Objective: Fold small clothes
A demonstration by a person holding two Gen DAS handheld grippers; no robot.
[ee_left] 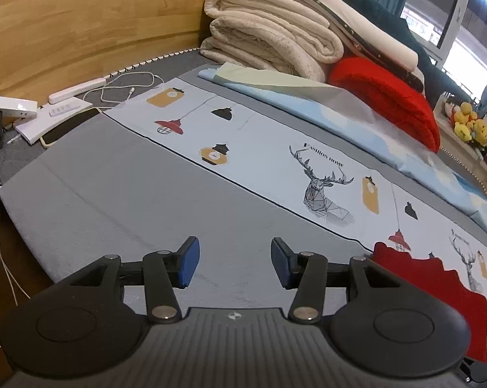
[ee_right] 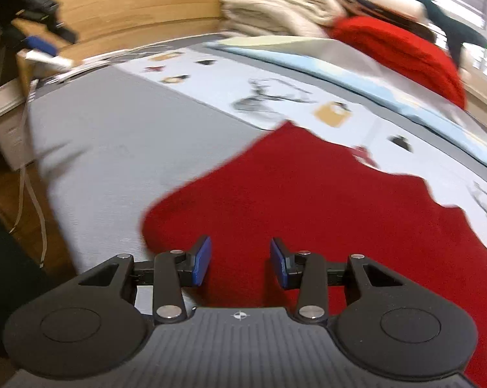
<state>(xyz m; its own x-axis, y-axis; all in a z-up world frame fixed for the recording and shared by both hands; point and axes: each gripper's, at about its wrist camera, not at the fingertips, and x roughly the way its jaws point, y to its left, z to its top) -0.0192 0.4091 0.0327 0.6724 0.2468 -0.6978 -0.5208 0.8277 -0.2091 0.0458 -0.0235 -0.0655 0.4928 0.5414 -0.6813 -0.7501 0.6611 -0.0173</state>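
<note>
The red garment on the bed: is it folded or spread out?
Spread out, as far as the views show. The red garment lies flat in one layer, its uneven edge exposed; no fold shows, though the blurred frame cuts part off.

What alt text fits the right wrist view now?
The open right tool hangs over a red garment spread flat on a grey bed, gripping nothing. Folded blankets and a red bundle are at the far side; the picture is motion-blurred.

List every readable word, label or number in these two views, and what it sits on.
"FASHION HOME": printed above the deer head on the patterned sheet, left wrist view.
A second print by the smaller deer: too small to read.
Right wrist view: the sheet's print is motion-blurred, nothing readable.
</note>
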